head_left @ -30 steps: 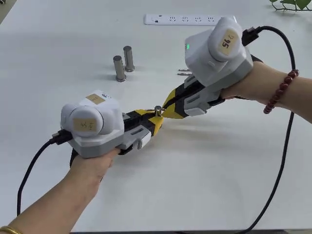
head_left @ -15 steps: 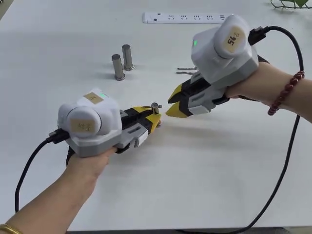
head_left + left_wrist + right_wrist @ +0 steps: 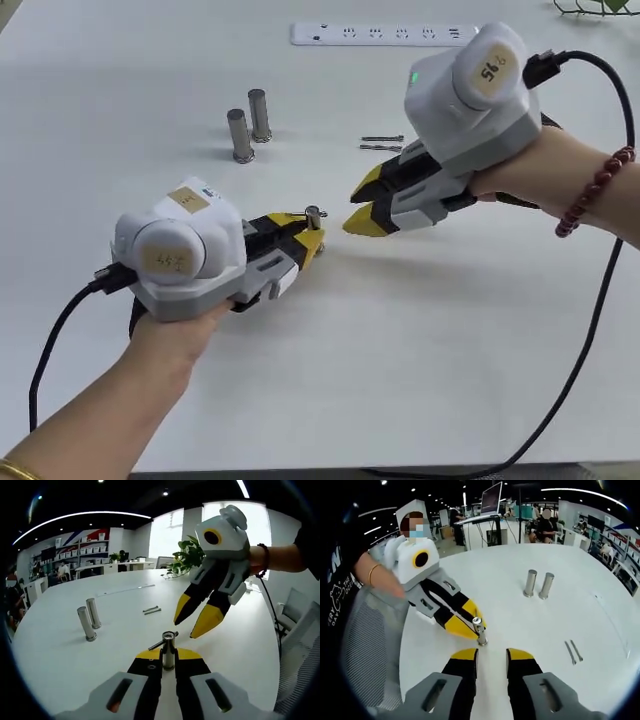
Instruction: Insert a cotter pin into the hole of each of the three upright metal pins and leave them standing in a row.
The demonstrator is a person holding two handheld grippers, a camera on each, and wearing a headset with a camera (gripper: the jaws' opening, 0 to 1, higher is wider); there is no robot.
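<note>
Metal pin with a cotter pin through its top hole sits clamped upright in the left gripper, down near the table; right gripper hangs just beside, jaws apart, empty. Two bare pins stand together farther back, spare cotter pins lying near them. Risk: a tilted set-down could topple the pin or shake the cotter pin loose.

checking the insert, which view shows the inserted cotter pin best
Left gripper view: the thin grey cotter pin sticks out of the short silver metal pin, close up. Head and right gripper views show that metal pin small, cotter pin indistinct.
</note>
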